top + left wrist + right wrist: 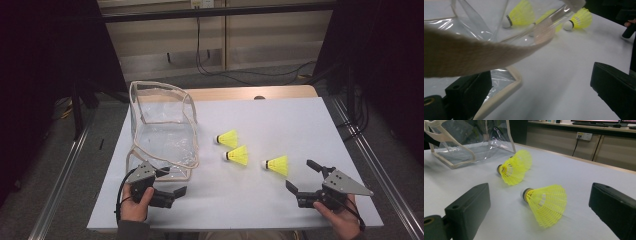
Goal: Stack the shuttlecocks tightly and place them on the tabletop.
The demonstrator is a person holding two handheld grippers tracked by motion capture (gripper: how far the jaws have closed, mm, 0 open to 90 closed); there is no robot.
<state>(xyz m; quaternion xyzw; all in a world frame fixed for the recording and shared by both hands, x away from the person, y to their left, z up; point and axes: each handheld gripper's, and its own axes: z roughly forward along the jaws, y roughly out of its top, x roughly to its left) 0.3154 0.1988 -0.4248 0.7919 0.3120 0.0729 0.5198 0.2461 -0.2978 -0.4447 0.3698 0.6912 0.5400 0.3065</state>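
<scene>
While three yellow shuttlecocks lie on their sides on the white table top (280,120), the nearest one (277,165) is seen just in front of the right gripper (306,176). The jaws of that gripper are spread wide, and nothing is held between them. In the right gripper view, this shuttlecock (545,203) is seen between the two black jaws but is not touched by them. The middle shuttlecock (236,155) and the far shuttlecock (227,138) are placed a little to the left, close together.

Beside them, a clear plastic bag (162,125) with cream edging is stood open on the table. The left gripper (173,181) is held at the bag's near corner, its jaws wide apart, and a cream strap (474,55) is seen across them in the left gripper view. Whether the strap is touched cannot be told.

A wooden edge (250,93) is seen at the back of the table. Behind it, a pale wall (270,40) with black cables (210,65) is seen, and a grey floor (55,165) with metal rails (370,160) lies at the sides.
</scene>
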